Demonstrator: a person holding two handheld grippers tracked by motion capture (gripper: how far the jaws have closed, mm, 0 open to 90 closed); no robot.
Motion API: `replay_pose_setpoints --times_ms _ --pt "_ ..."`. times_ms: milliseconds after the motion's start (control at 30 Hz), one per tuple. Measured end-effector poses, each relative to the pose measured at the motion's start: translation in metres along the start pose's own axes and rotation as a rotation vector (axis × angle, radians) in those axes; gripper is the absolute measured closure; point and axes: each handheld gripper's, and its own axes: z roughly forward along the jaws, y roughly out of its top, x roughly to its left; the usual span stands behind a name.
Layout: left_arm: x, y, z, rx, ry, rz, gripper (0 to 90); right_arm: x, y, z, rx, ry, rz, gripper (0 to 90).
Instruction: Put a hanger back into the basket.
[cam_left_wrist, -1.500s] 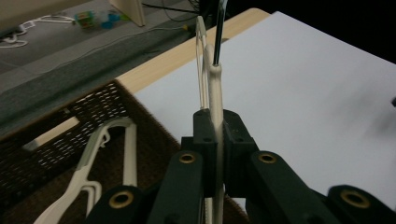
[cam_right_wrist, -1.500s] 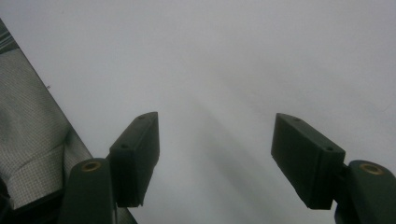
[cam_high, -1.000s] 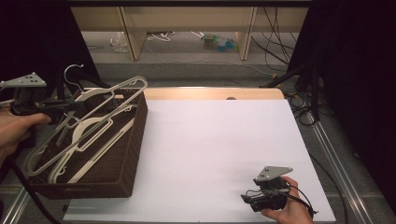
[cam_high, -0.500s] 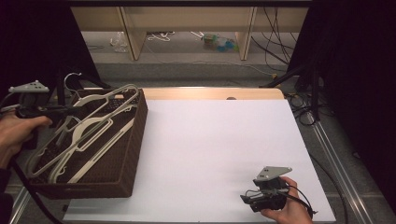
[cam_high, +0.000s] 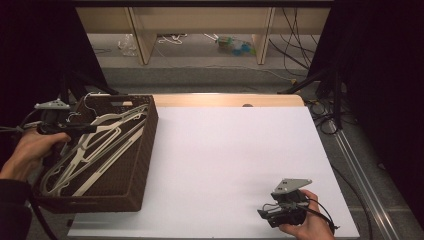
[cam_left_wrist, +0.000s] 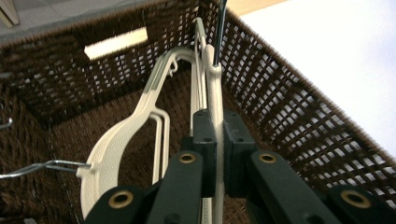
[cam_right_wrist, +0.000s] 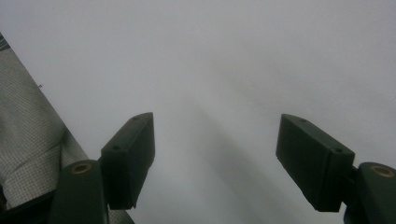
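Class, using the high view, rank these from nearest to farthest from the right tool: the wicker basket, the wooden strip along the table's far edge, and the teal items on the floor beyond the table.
Measured from the right tool, at the table's near right corner:
1. Wicker basket, on the left of the table, holding hangers.
2. Wooden strip, along the table's far edge.
3. Teal items, on the floor beyond the table.
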Motion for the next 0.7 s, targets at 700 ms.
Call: replay_pose_setpoints --times_ms 700 --pt "0.02 -0.031 0.022 0.126 0.174 -0.041 72.0 0.0 0.0 0.003 0.005 0.008 -0.034 29.2"
